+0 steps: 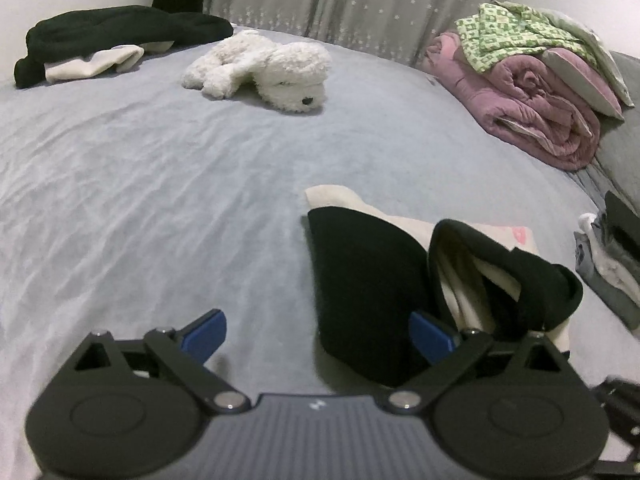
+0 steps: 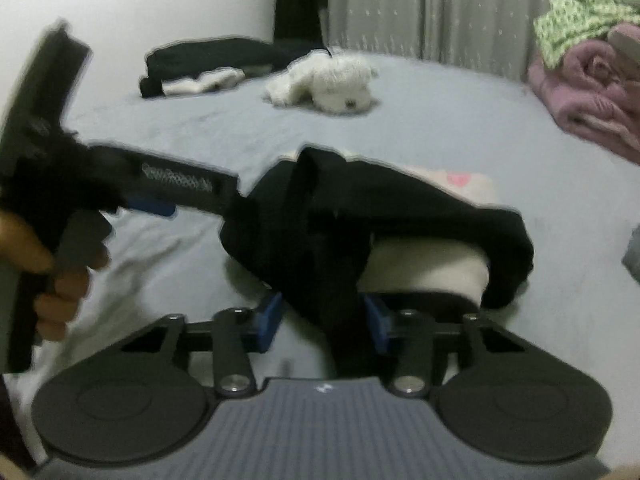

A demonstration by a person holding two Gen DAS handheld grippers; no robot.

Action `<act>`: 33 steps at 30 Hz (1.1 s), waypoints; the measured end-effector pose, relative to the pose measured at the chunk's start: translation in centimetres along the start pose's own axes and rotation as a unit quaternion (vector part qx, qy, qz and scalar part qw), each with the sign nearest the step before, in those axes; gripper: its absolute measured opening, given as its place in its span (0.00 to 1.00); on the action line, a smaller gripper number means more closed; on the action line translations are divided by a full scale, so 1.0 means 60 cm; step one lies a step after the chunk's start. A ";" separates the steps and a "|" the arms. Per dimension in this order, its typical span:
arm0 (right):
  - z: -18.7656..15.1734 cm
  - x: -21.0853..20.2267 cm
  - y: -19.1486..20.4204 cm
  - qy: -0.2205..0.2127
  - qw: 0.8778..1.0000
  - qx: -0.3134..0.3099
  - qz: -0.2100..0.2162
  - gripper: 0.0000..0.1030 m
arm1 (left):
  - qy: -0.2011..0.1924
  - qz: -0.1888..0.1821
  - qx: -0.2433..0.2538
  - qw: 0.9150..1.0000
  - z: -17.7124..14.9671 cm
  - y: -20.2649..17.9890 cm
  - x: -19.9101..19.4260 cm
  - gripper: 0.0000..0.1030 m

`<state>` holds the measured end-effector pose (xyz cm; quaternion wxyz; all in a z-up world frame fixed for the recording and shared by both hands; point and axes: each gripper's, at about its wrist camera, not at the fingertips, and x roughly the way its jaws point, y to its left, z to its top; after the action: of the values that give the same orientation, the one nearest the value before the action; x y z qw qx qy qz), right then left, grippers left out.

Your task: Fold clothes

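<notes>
A black-and-cream garment (image 1: 368, 280) lies bunched on the grey-blue bed sheet (image 1: 160, 200), with a cream panel showing a pink print behind it. My left gripper (image 1: 320, 336) is open, its blue pads (image 1: 204, 334) wide apart, and the garment's black edge lies between them by the right pad. In the right wrist view the garment (image 2: 400, 208) is draped and partly lifted. My right gripper (image 2: 324, 324) is shut on a thick fold of its black cloth. A hand holds the left gripper (image 2: 192, 188) at the left, its tip touching the garment.
A white plush dog (image 1: 264, 68) lies mid-bed. A pile of black and cream clothes (image 1: 120, 36) sits at the far left. A rolled pink quilt (image 1: 532, 92) with green patterned cloth is at the right. Grey and white folded clothes (image 1: 604, 268) lie at the right edge.
</notes>
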<state>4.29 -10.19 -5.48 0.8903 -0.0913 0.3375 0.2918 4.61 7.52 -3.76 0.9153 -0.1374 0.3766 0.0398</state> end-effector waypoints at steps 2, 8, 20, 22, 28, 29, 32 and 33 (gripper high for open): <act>-0.003 0.009 -0.012 0.020 1.000 0.023 -0.003 0.02 | -0.001 -0.001 0.001 1.000 0.001 -0.002 -0.002 0.95; -0.009 -0.032 -0.062 0.002 0.994 0.113 0.007 0.02 | -0.011 0.005 0.008 1.000 0.003 -0.004 -0.011 0.95; -0.053 -0.139 -0.169 -0.051 0.973 0.212 -0.074 0.02 | -0.017 0.014 0.016 1.000 0.000 -0.024 -0.005 0.95; -0.063 -0.153 -0.191 -0.056 0.967 0.230 -0.090 0.02 | -0.019 0.018 0.019 0.999 -0.002 -0.027 0.001 0.95; -0.092 -0.176 -0.245 -0.056 0.952 0.279 -0.112 0.02 | -0.025 0.031 0.022 0.999 -0.003 -0.031 0.021 0.95; -0.095 -0.175 -0.252 -0.051 0.950 0.286 -0.113 0.02 | -0.026 0.034 0.022 0.999 -0.004 -0.031 0.024 0.95; -0.108 -0.163 -0.272 -0.030 0.943 0.313 -0.110 0.02 | -0.039 0.027 0.007 0.999 -0.001 -0.028 0.028 0.94; -0.112 -0.158 -0.277 -0.022 0.940 0.322 -0.108 0.02 | -0.045 0.022 0.002 0.999 0.000 -0.028 0.029 0.94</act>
<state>4.57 -30.46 -4.93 0.9054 0.1706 0.3822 0.0712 6.12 5.87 -4.61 0.9304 -0.1251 0.3384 0.0652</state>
